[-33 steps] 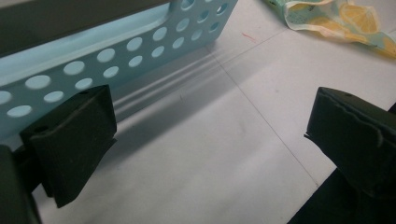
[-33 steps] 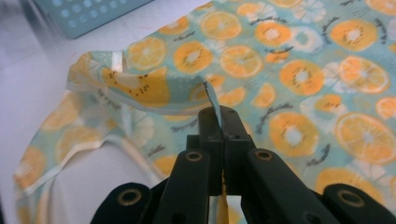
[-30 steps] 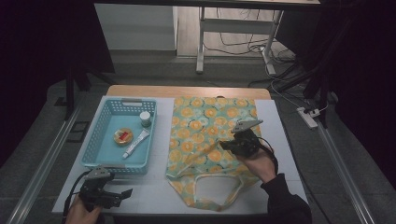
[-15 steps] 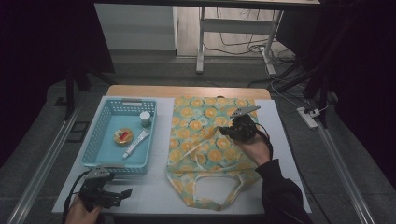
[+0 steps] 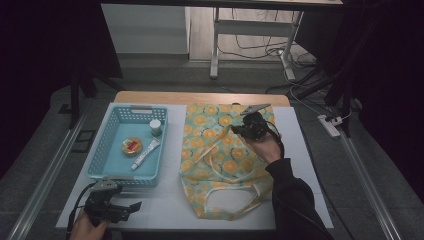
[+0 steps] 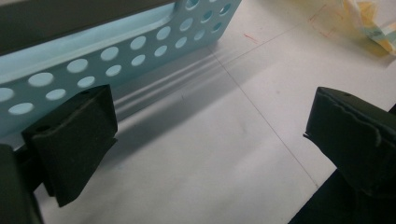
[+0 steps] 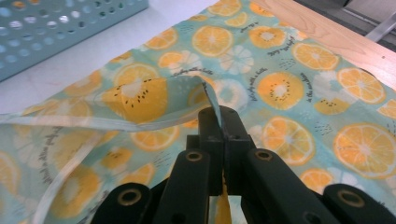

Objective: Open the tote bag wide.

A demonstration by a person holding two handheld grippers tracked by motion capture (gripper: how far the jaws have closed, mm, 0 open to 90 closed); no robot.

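Note:
An orange-slice print cloth bag [image 5: 220,150] lies flat on the white table [image 5: 310,165], its handles toward the near edge. My right gripper [image 5: 240,131] hovers over the bag's far half, shut on a strap-like edge of the bag's top layer. That edge stretches taut from the jaws toward the bag's near left. In the right gripper view the jaws [image 7: 219,114] pinch the light trim and the printed fabric [image 7: 140,98] rises in a fold. My left gripper [image 5: 132,206] rests at the near left, open [image 6: 210,126] with nothing between its pads, just in front of the blue basket [image 6: 116,51].
The blue perforated basket [image 5: 135,108] at the left holds a small white-lidded jar [image 5: 155,127], a round yellow tin [image 5: 132,146] and a white tube [image 5: 146,153]. A wooden strip [image 5: 200,97] runs along the table's far edge. A power strip [image 5: 330,125] lies on the floor at the right.
My right gripper has moved toward the far edge of the table, drawing the pinched bag edge with it and lifting the fabric. The left gripper has stayed in place.

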